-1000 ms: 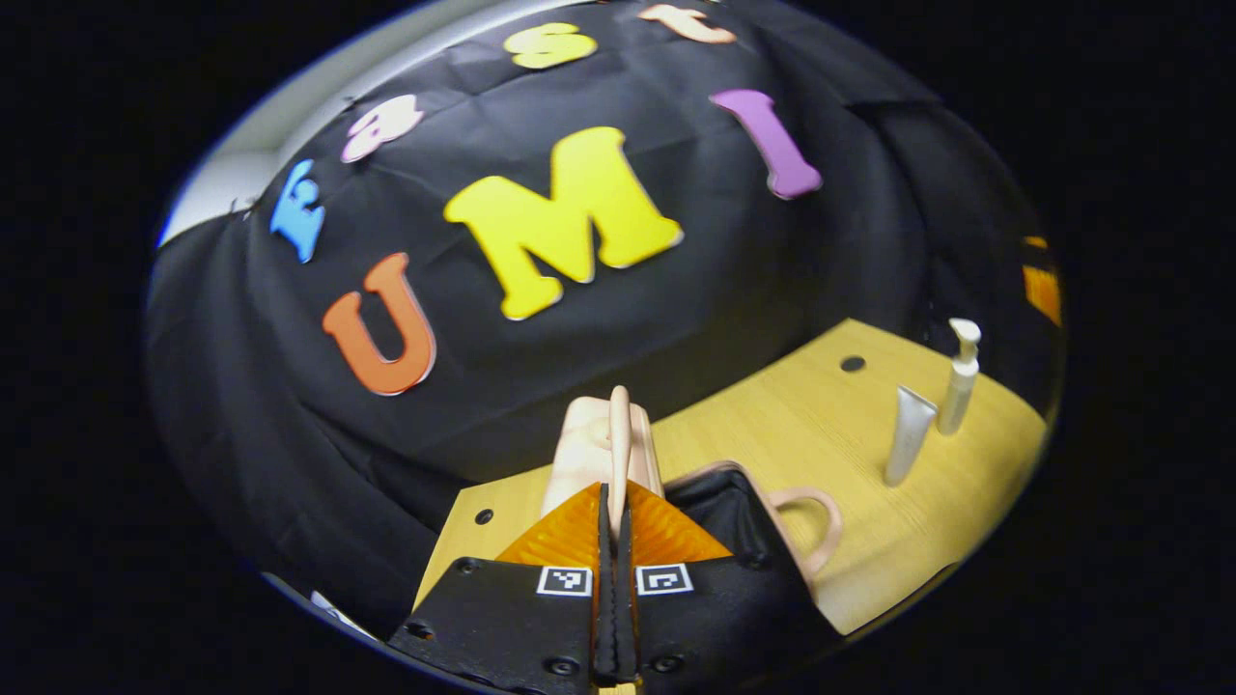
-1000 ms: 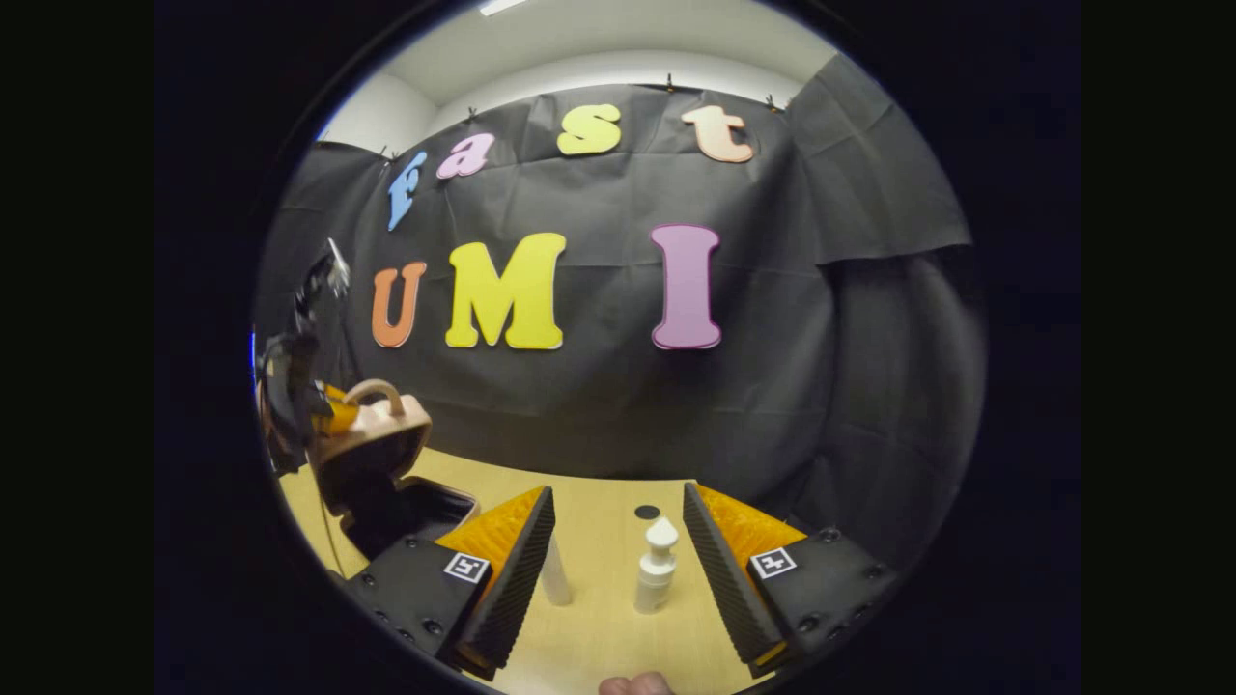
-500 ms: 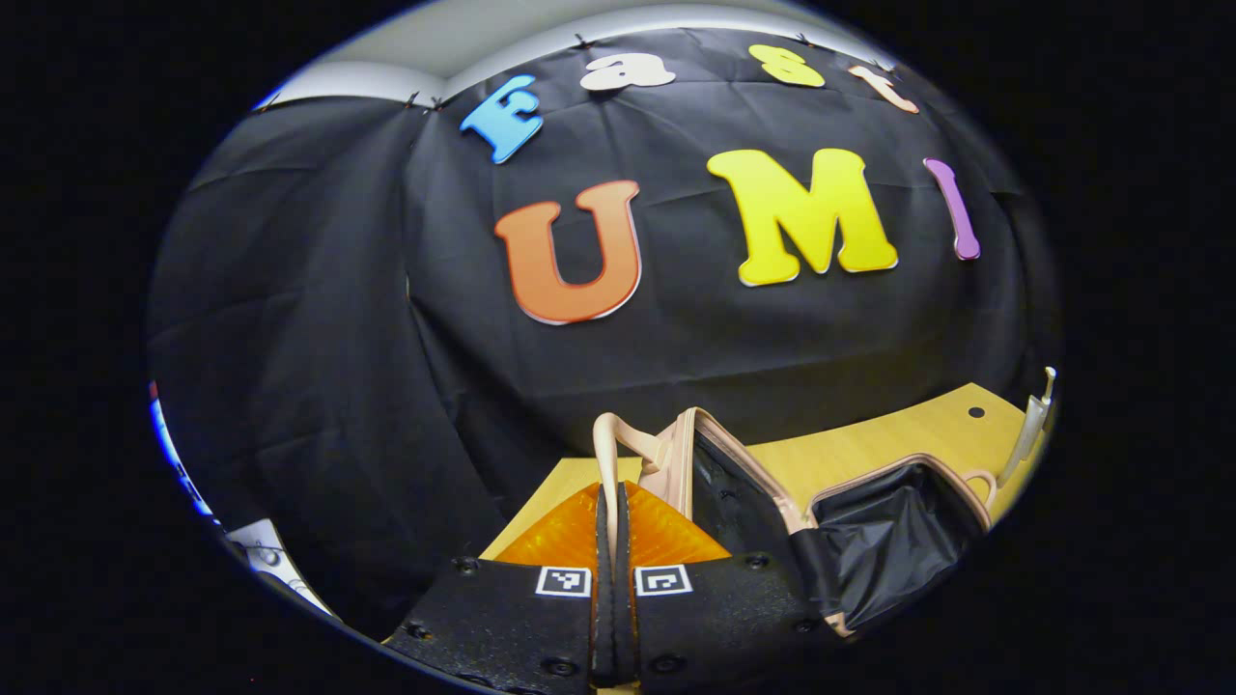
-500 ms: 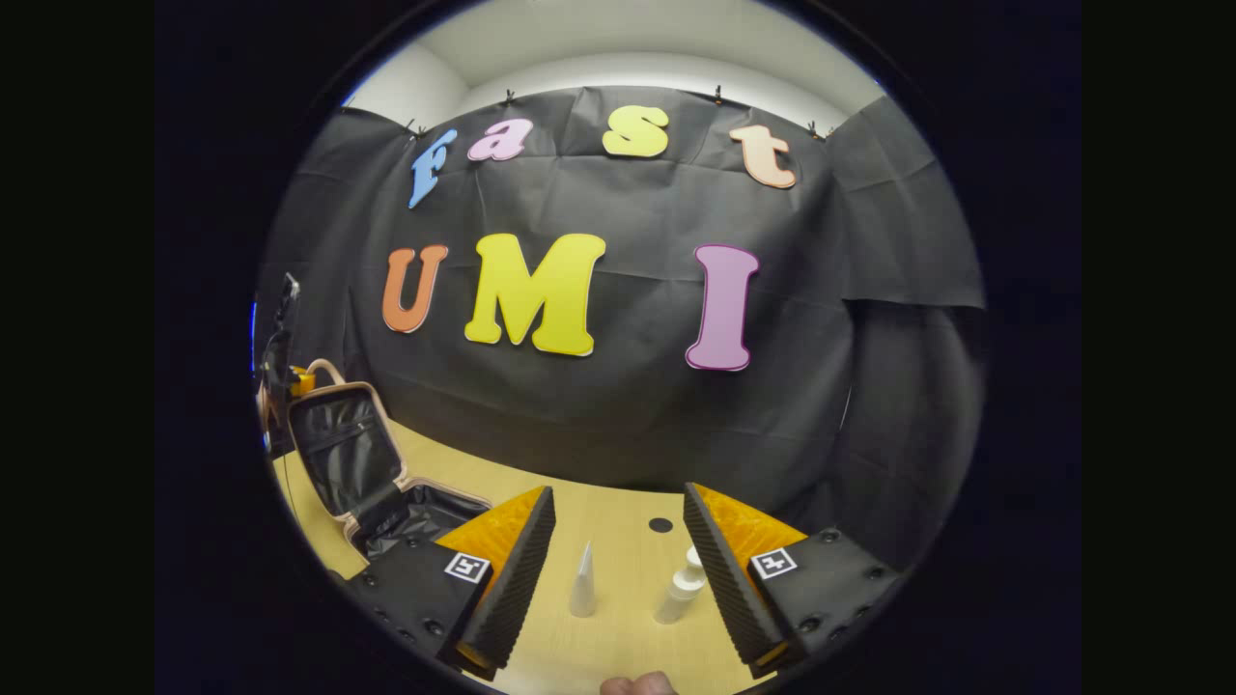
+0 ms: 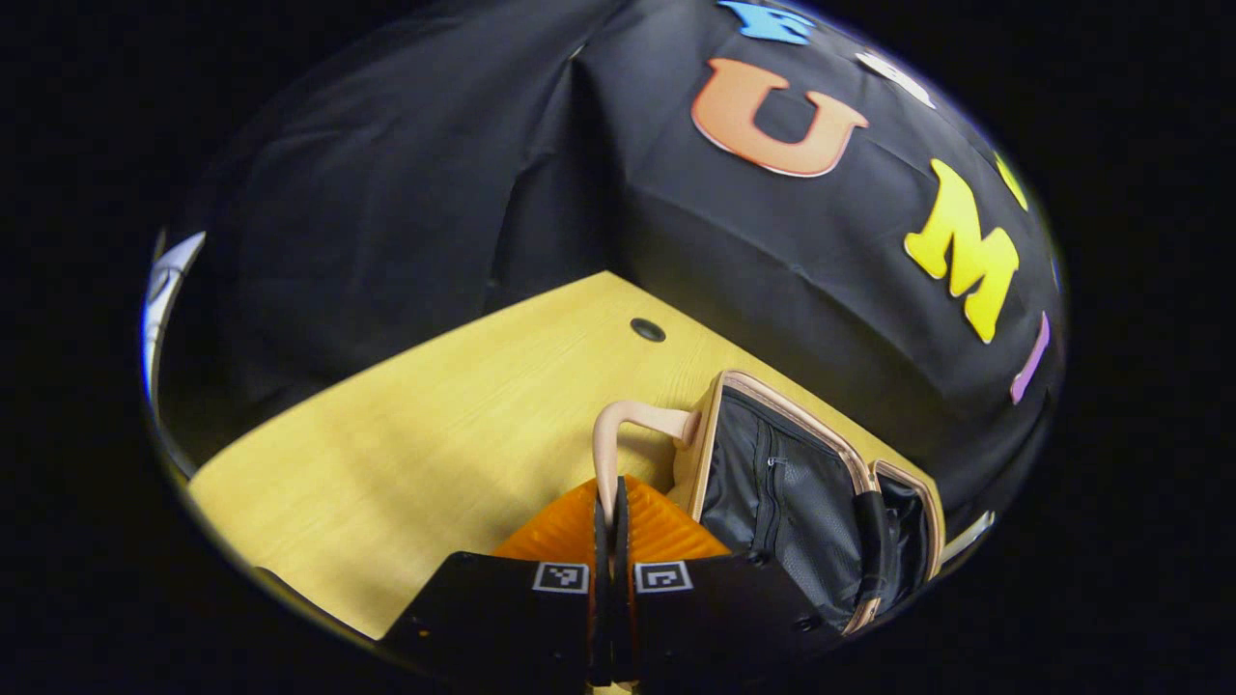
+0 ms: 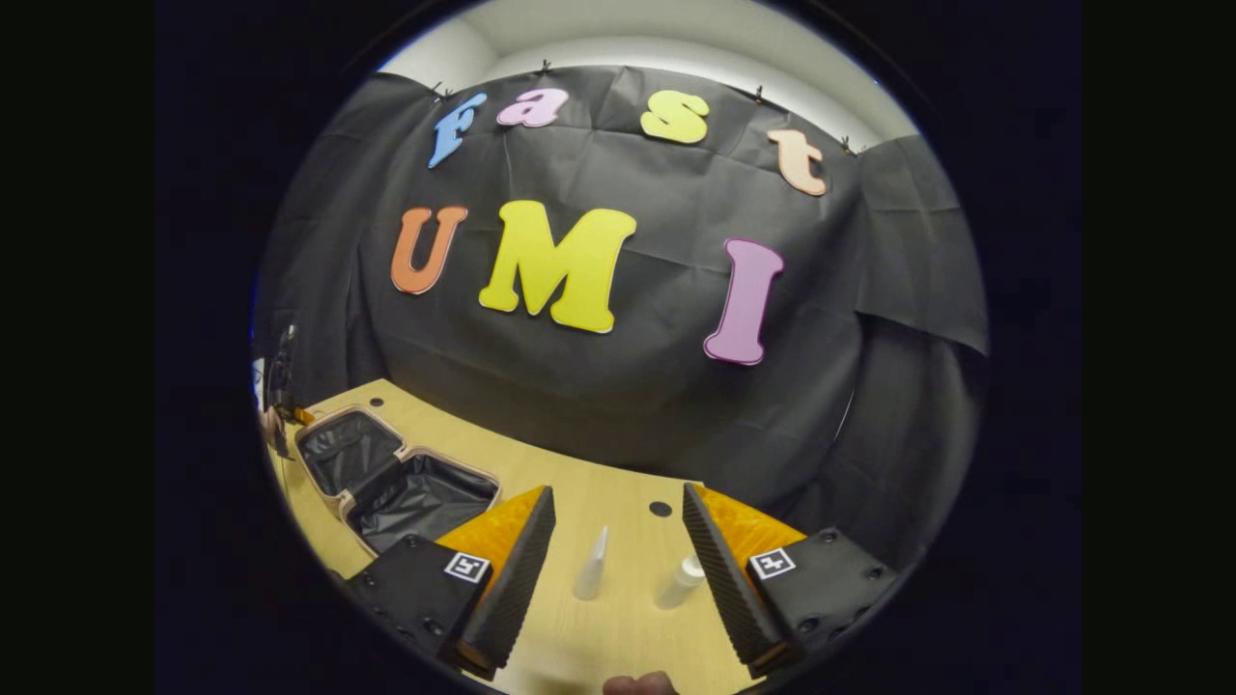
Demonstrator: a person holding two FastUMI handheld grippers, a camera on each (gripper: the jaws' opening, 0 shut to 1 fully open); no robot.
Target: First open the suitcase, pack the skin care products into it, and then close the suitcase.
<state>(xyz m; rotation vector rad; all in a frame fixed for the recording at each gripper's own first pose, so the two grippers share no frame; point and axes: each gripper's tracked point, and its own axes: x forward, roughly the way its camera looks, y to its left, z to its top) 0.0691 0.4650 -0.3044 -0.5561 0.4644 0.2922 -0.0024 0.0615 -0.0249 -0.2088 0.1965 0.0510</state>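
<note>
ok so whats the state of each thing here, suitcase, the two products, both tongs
suitcase: open, lid laid back, both halves showing black lining
suitcase handle: pinched in the left tongs
tube: standing upright on the table, not packed
pump bottle: upright on the table, not packed
left tongs: shut on the suitcase handle
right tongs: open, holding nothing, the tube and pump bottle seen between them
</note>
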